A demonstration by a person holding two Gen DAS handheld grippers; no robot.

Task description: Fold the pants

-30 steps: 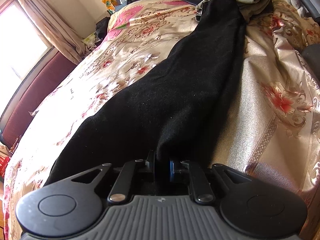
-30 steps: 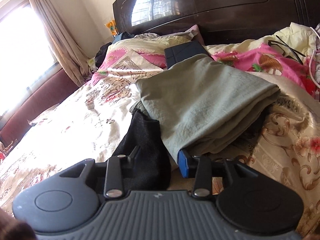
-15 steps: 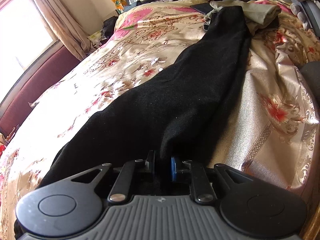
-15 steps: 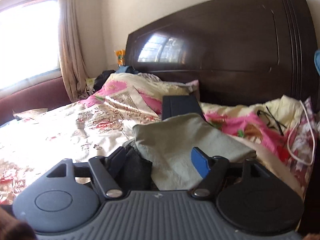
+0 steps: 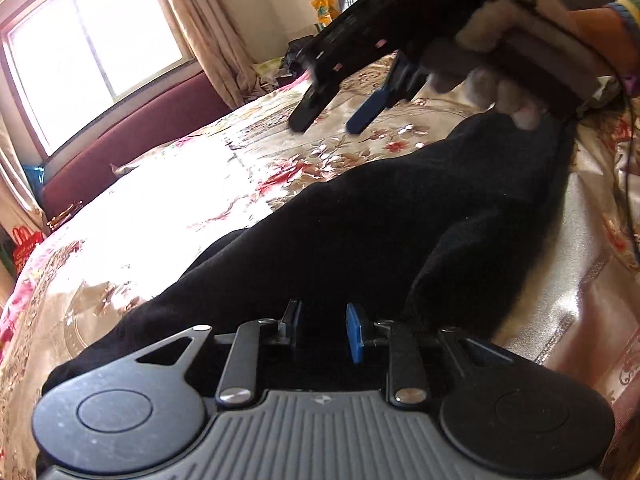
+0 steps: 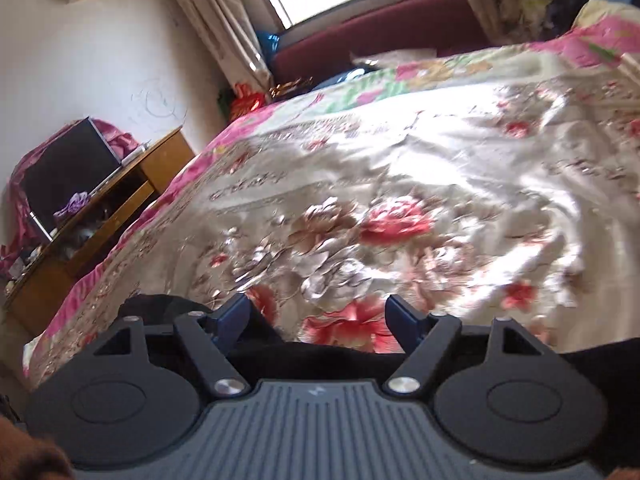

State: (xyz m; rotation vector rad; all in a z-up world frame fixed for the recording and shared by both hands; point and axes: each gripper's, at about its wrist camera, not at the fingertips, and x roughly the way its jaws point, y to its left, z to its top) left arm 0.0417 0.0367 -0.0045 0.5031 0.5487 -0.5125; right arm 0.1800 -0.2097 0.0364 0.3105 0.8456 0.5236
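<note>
Pants (image 5: 400,232): black, stretched along the bedspread (image 5: 168,208) from 6 o'clock up toward 1 o'clock in the left view.
Left gripper (image 5: 323,326): low at 6 o'clock over the near end of the pants; jaws have just been opening, narrow gap, dark cloth between them, pads (image 5: 354,332) not visibly pressing.
Right gripper (image 5: 328,120): at 12 o'clock in the left view, above the bedspread, jaws spread wide, nothing between them.
Right view: gripper (image 6: 316,316) over the floral bedspread (image 6: 400,184), pants edge (image 6: 320,354) at 6 o'clock beneath it.
Hand (image 5: 516,56): gloved, gripping the right handle at 1 o'clock.
</note>
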